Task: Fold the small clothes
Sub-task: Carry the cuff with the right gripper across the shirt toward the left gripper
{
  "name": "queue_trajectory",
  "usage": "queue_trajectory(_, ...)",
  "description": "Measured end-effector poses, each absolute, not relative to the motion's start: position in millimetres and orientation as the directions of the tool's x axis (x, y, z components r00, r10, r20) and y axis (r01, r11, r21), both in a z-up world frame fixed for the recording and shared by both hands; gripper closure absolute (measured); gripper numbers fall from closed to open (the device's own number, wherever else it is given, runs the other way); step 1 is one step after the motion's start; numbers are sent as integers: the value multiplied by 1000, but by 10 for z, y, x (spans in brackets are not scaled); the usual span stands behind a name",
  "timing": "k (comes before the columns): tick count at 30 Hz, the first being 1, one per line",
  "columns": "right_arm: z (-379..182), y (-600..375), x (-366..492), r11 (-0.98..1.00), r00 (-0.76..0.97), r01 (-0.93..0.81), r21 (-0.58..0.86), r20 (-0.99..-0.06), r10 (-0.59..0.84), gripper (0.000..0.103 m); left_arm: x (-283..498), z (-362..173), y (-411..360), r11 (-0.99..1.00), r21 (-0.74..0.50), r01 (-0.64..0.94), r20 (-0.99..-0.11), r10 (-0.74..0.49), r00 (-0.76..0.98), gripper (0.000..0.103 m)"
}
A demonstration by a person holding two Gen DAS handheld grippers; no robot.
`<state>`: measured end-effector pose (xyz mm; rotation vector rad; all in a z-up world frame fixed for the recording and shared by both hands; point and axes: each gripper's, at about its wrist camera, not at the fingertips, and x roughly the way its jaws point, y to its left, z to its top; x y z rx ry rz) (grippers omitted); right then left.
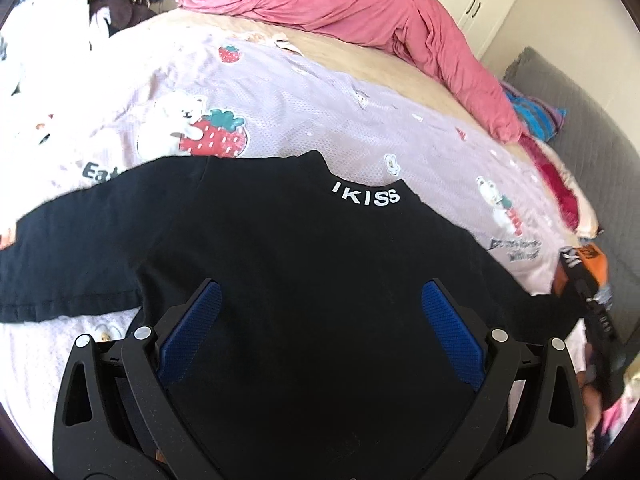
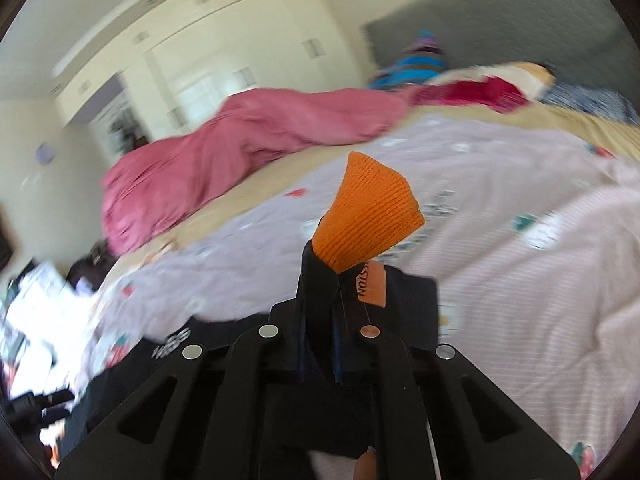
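Observation:
A small black long-sleeved top (image 1: pixel 304 264) with white "IKISS" lettering on its collar lies spread on the bed. My left gripper (image 1: pixel 320 300) is open above its body, blue pads (image 1: pixel 200 320) wide apart, empty. My right gripper (image 2: pixel 340 280) is shut on the top's right sleeve end, whose orange ribbed cuff (image 2: pixel 368 212) sticks up past the fingers. That sleeve end is lifted off the bed. The right gripper with the cuff also shows at the right edge of the left wrist view (image 1: pixel 584 276). The left sleeve (image 1: pixel 68 264) lies flat to the left.
The bed has a pale pink bear-and-strawberry sheet (image 1: pixel 280 92). A bunched pink blanket (image 1: pixel 340 4) lies at the far side. Other clothes lie at the left (image 1: pixel 48 20). A grey headboard (image 1: pixel 580 128) and white wardrobes (image 2: pixel 200 60) stand beyond.

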<state>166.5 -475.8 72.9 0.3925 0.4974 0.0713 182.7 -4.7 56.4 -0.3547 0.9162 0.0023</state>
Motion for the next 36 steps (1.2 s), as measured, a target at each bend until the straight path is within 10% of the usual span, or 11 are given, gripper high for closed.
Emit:
queue_trajectory(28, 440, -2582, 1549, 853, 663, -508, 121, -577, 477, 91, 1763, 216, 542, 818, -523, -238, -743, -301, 598, 9)
queue_trajectory(36, 397, -2544, 1427, 795, 559, -573, 201, -613, 558, 61, 1803, 77, 485, 778, -587, -224, -721, -376, 582, 9)
